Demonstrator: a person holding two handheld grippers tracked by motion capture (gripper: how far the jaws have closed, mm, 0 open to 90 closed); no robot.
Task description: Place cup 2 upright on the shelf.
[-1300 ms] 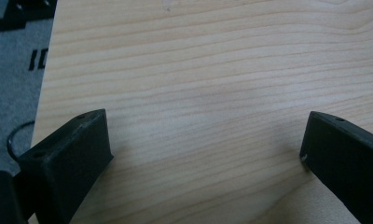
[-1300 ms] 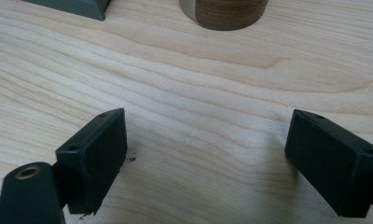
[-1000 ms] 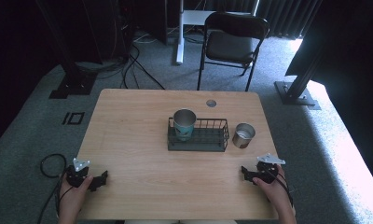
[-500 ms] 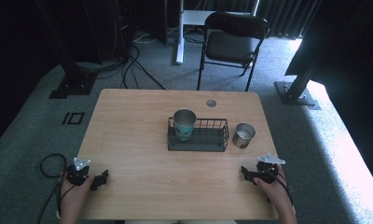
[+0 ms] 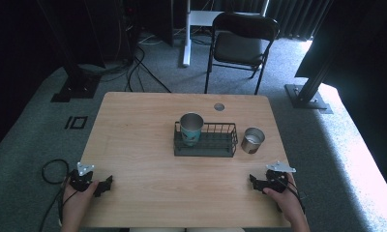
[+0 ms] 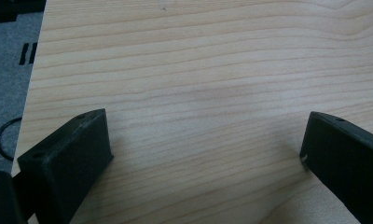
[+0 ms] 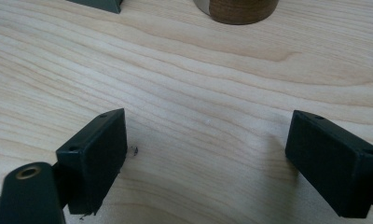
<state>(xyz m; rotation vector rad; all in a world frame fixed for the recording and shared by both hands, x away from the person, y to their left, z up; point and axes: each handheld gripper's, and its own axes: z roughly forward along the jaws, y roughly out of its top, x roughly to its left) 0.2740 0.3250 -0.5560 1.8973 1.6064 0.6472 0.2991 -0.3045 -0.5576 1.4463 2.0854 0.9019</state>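
Note:
A black wire basket (image 5: 220, 145) stands at the middle of the wooden table (image 5: 143, 130), with a metal cup (image 5: 191, 127) upright in its left end. A second, shorter metal cup (image 5: 253, 140) stands on the table just right of the basket; its base (image 7: 238, 9) shows at the top of the right gripper view. My left gripper (image 5: 104, 182) rests near the front left corner, open over bare wood (image 6: 203, 135). My right gripper (image 5: 253, 181) rests near the front right edge, open, with nothing between its jaws (image 7: 205, 154).
A round cable hole (image 5: 219, 107) sits near the table's far edge. A folding chair (image 5: 242, 43) stands beyond the table. Cables (image 5: 51, 170) lie on the carpet at the left, and a dark stand base (image 5: 305, 96) is at the far right.

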